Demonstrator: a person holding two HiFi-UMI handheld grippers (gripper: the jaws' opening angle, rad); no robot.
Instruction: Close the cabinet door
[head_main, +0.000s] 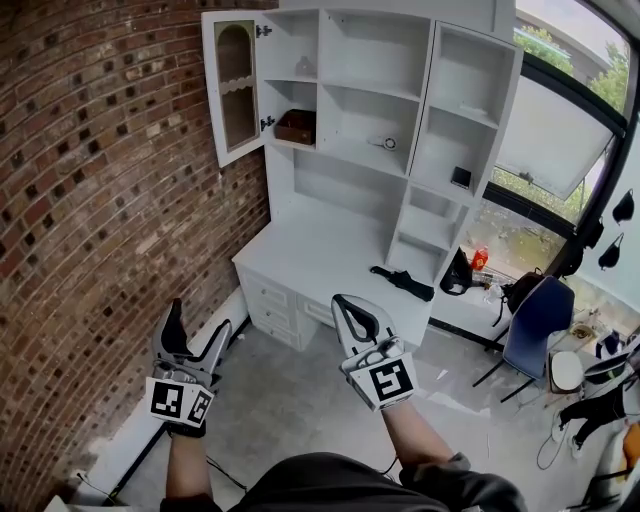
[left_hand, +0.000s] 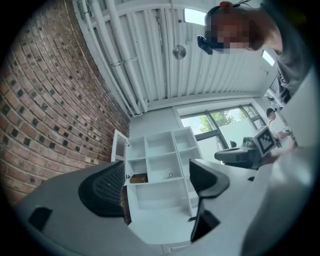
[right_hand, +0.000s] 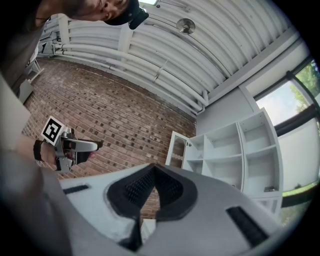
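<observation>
The white cabinet (head_main: 372, 95) stands against the far wall above a desk. Its upper-left door (head_main: 233, 85), white with an arched glass pane, hangs swung open toward the brick wall; the same door (left_hand: 119, 148) shows small in the left gripper view and again (right_hand: 177, 150) in the right gripper view. My left gripper (head_main: 200, 315) is held low, far short of the cabinet, open with nothing between its jaws (left_hand: 157, 182). My right gripper (head_main: 340, 298) is beside it, also well short of the desk, shut and empty (right_hand: 155, 172).
A brick wall (head_main: 100, 200) runs along the left, close behind the open door. The white desk (head_main: 320, 250) with drawers carries a black object (head_main: 403, 282). A brown box (head_main: 297, 127) sits on a shelf by the door hinge. A blue chair (head_main: 535, 320) stands at the right by the window.
</observation>
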